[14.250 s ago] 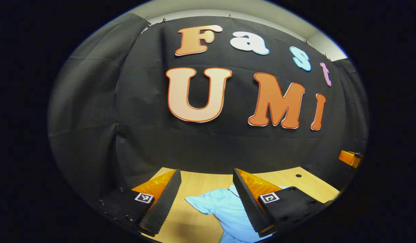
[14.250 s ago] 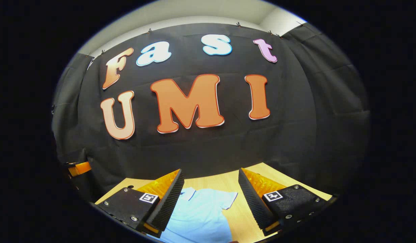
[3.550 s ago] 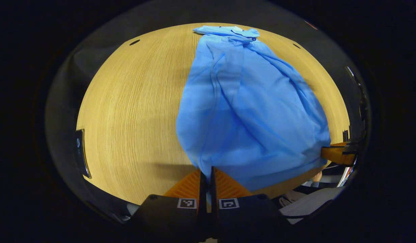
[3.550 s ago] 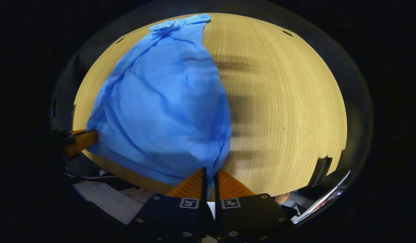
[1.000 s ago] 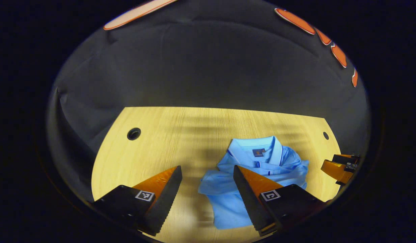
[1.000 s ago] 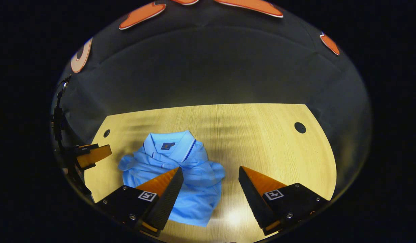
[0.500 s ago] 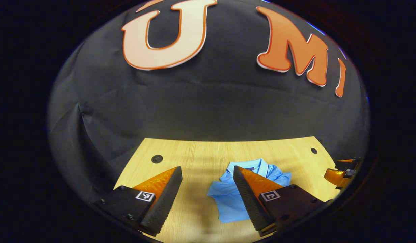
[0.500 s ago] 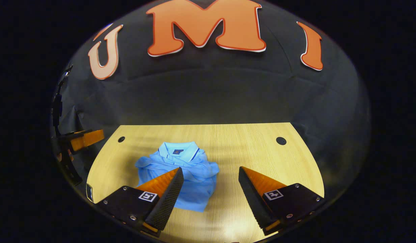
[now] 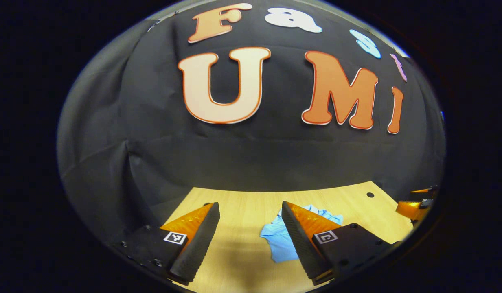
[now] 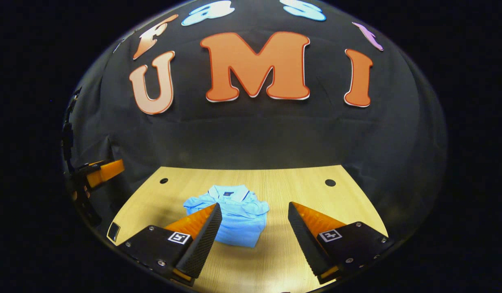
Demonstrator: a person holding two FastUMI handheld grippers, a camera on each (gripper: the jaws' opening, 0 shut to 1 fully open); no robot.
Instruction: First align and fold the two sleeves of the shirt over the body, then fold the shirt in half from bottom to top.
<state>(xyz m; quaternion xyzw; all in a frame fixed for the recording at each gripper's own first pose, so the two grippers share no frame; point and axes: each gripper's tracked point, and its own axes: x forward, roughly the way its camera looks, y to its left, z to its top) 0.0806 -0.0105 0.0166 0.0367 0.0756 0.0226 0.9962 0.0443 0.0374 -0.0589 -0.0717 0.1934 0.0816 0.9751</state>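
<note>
the light blue polo shirt [image 10: 234, 217] lay folded into a compact bundle on the pale wooden counter [image 10: 299, 183], collar uppermost on the side toward the black cloth wall [image 10: 251, 134]. both tools hung above the counter's near edge, on the side of the shirt away from the wall: the left gripper [image 9: 251, 240] with its jaws spread wide and holding nothing, the right gripper [image 10: 255, 240] likewise spread and empty. a few seconds before, each pair of jaws had been pressed together on the hem with the shirt stretched long across the counter; since then the hem had been carried up to the collar and let go. half a second earlier the shirt looked larger and closer, so both tools had pulled back and tilted up. the folding looked complete, though rumpled at the shoulders.
</note>
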